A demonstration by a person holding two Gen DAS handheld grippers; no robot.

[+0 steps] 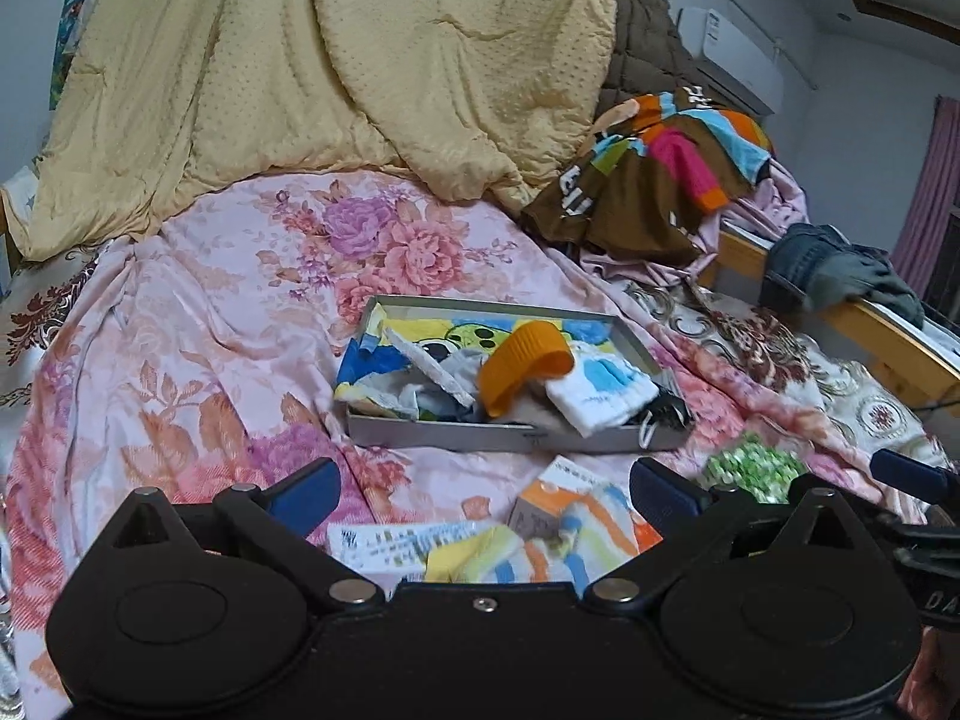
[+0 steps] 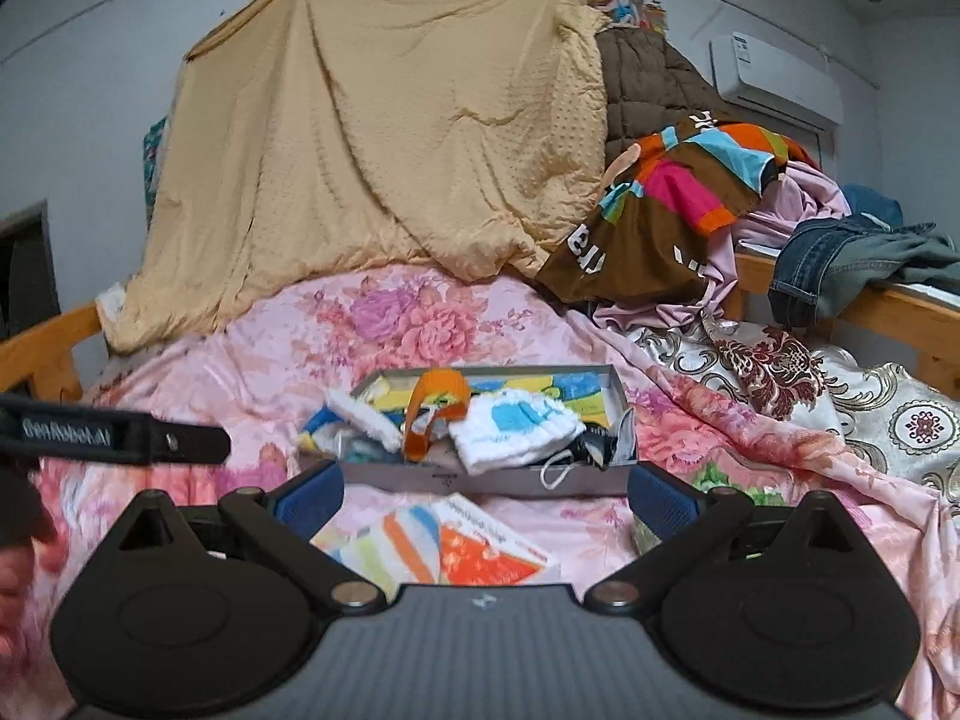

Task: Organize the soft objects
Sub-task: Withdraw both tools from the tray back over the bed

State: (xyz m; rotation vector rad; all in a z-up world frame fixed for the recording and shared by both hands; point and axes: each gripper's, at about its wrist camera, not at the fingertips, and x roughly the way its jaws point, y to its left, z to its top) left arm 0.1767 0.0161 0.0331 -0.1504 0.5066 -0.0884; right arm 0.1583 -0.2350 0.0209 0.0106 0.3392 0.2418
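A grey metal tray (image 1: 456, 433) lies on the pink floral bedspread (image 1: 198, 324). In it are an orange ribbed band (image 1: 522, 363), a white knitted piece with blue marks (image 1: 600, 396) and a colourful cartoon cloth (image 1: 444, 327). My left gripper (image 1: 483, 489) stands open and empty in front of the tray, above a striped cloth (image 1: 540, 549) and an orange-and-white box (image 1: 555, 495). My right gripper (image 2: 486, 498) is also open with nothing in it, just short of the tray (image 2: 480, 480), over the same striped cloth (image 2: 384, 546) and box (image 2: 498, 558).
A yellow blanket (image 1: 336, 72) hangs behind the bed. A brown multicoloured garment (image 1: 654, 174) and pink cloth are heaped at the back right. Jeans (image 1: 834, 267) hang over a wooden rail. A green patterned item (image 1: 750, 468) lies right of the tray, and a white printed pack (image 1: 384, 543) lies near me.
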